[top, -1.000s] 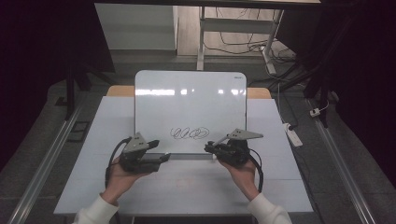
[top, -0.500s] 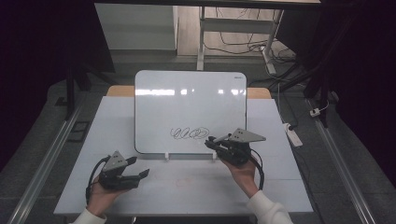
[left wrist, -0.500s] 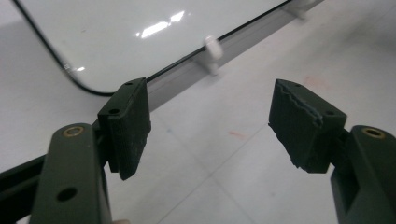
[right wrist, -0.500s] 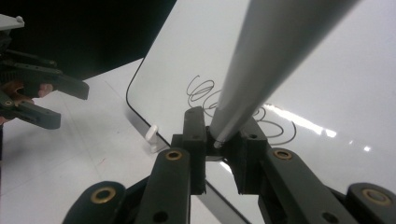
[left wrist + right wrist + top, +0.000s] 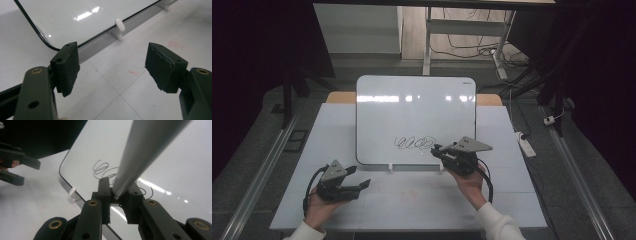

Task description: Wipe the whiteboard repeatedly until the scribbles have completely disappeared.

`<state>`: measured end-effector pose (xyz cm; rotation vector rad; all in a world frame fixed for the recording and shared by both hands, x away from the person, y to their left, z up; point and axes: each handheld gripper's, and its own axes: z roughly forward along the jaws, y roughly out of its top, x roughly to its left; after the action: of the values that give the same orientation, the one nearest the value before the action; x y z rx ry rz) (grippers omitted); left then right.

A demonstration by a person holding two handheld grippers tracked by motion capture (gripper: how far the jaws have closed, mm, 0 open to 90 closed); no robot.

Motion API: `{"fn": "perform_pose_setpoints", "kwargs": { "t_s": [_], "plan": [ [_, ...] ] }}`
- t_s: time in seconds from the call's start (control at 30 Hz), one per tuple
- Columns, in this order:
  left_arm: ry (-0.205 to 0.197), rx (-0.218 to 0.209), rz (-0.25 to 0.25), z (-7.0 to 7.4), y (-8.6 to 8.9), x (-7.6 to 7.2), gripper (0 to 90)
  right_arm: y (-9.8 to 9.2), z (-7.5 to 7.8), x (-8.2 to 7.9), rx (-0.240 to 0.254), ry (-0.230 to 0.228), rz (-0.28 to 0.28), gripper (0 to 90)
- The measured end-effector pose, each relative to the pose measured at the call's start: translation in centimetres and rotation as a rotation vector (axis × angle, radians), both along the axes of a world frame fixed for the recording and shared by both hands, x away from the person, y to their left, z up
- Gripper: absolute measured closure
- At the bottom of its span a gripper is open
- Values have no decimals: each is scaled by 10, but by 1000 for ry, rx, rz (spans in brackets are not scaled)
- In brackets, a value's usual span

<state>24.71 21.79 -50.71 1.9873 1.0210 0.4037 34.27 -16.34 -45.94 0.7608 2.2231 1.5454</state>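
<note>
1. We clamp the grey marker (image 5: 140, 157) in the right gripper (image 5: 438, 149) jaws, at the whiteboard (image 5: 412, 115) scribble (image 5: 414, 143).
2. Our left gripper (image 5: 112, 67) jaws, just opening, stand empty above the near-left table (image 5: 412, 200).

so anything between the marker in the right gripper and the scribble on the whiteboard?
Nothing visible. The right gripper is shut on the marker, just in front of the scribble on the whiteboard. The left gripper is open, off to the side over the table.
</note>
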Motion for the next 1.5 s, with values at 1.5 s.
{"fn": "perform_pose_setpoints", "kwargs": {
  "t_s": [1.5],
  "plan": [
    [18, 23, -18, -6, -4, 5, 272, 120, -10, 65, -85, 16, 67, 776]
  ]
}}
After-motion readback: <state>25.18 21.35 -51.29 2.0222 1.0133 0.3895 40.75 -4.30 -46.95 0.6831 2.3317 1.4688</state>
